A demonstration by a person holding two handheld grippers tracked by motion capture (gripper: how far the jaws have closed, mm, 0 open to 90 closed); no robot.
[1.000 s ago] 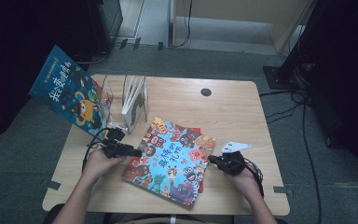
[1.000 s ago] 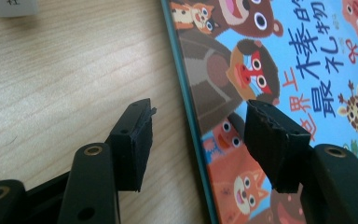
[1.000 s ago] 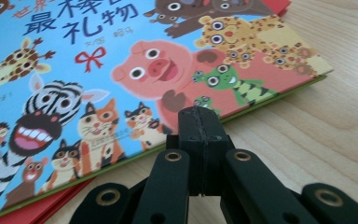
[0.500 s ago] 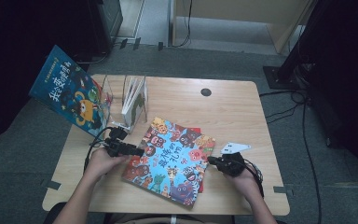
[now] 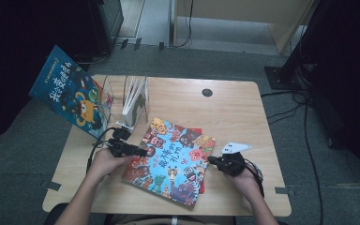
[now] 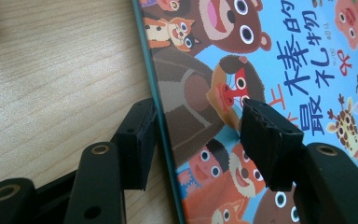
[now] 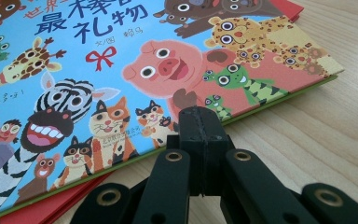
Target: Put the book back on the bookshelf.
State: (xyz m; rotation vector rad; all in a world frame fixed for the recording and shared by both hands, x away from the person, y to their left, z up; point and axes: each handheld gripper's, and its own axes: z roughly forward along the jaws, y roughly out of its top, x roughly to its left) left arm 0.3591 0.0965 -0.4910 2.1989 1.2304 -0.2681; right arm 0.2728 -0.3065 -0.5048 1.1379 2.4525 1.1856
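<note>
In the clear rack (image 5: 107,96), upright books (image 5: 133,96).

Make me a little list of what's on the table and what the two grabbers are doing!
book in hand: blue picture book with cartoon animals, flat on a red book
table: light wooden table
left gripper: jaws straddle the blue book's edge, just been closing
right gripper: shut, at the book's other edge
stand: clear book stand
leaning: second blue book

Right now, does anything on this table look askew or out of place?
Yes. The blue picture book lies turned at an angle to the table's edges, and the red book beneath it sticks out unevenly.
</note>
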